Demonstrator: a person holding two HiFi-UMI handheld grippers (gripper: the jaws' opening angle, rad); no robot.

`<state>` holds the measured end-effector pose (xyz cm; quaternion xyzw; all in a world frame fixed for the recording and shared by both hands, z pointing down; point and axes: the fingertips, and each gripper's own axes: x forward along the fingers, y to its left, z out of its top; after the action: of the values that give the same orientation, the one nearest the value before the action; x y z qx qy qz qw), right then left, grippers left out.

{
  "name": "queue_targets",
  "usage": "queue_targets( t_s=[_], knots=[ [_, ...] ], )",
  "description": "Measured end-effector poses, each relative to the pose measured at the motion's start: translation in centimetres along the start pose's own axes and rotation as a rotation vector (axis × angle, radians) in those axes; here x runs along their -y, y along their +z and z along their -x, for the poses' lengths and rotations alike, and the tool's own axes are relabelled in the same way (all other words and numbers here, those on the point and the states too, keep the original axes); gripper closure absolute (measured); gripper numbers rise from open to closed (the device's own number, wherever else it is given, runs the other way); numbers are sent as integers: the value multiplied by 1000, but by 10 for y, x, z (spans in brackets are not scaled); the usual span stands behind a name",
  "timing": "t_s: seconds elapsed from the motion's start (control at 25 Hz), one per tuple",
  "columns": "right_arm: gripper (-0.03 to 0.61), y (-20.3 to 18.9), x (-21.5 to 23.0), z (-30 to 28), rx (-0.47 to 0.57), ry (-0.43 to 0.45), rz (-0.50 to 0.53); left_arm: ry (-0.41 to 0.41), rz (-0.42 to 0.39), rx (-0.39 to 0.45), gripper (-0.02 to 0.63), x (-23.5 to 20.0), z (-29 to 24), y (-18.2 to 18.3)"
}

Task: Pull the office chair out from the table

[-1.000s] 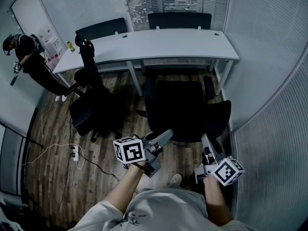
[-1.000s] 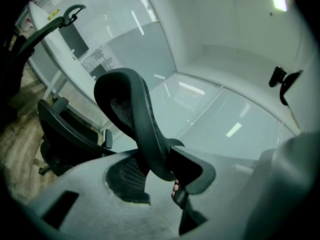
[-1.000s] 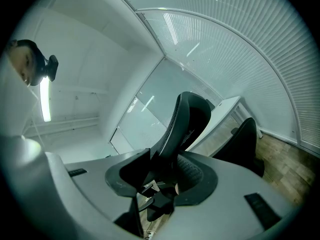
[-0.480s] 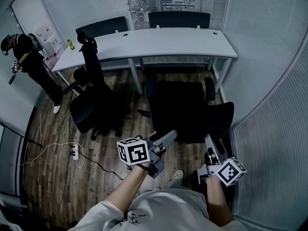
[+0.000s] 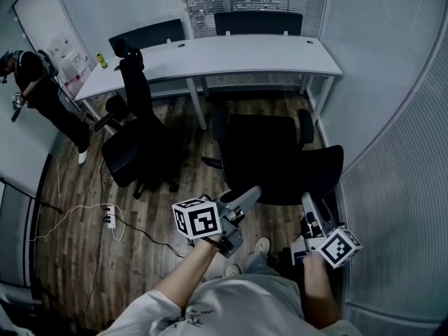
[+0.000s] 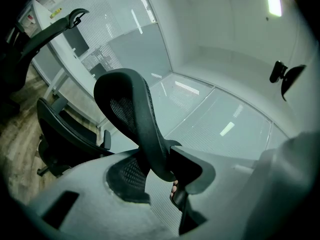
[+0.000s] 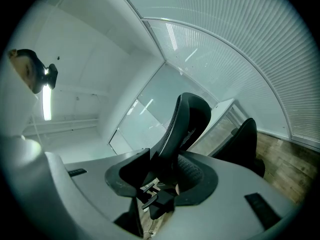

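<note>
The black office chair (image 5: 269, 156) stands on the wood floor, its seat out from under the white table (image 5: 245, 51). I hold the top of its backrest from behind with both grippers. My left gripper (image 5: 250, 193) is shut on the left end of the backrest's upper rim. My right gripper (image 5: 308, 203) is shut on the right end. In the left gripper view the curved mesh backrest (image 6: 132, 109) runs down between the jaws of the left gripper (image 6: 155, 171). In the right gripper view the backrest (image 7: 187, 119) passes between the jaws of the right gripper (image 7: 167, 176).
A second black office chair (image 5: 133, 138) stands to the left, turned away from the table. Two more chairs (image 5: 257, 22) sit behind the table. A person (image 5: 42, 89) stands far left. A power strip (image 5: 108, 219) with cable lies on the floor. A ribbed wall (image 5: 392, 152) runs close on the right.
Both grippers and the chair they hold have come back toward me, and the gap between the chair and the table has widened. The person at the left has shifted a little.
</note>
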<state>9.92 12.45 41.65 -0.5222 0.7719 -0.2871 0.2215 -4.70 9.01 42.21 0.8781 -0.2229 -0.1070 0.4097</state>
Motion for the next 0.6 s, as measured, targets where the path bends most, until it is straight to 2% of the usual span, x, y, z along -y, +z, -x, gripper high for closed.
queue_targets(
  t_s=[0.6],
  knots=[
    [437,-20,-20,46,19,-2,-3,-6,0,-2,485,24,33,-36]
  ],
)
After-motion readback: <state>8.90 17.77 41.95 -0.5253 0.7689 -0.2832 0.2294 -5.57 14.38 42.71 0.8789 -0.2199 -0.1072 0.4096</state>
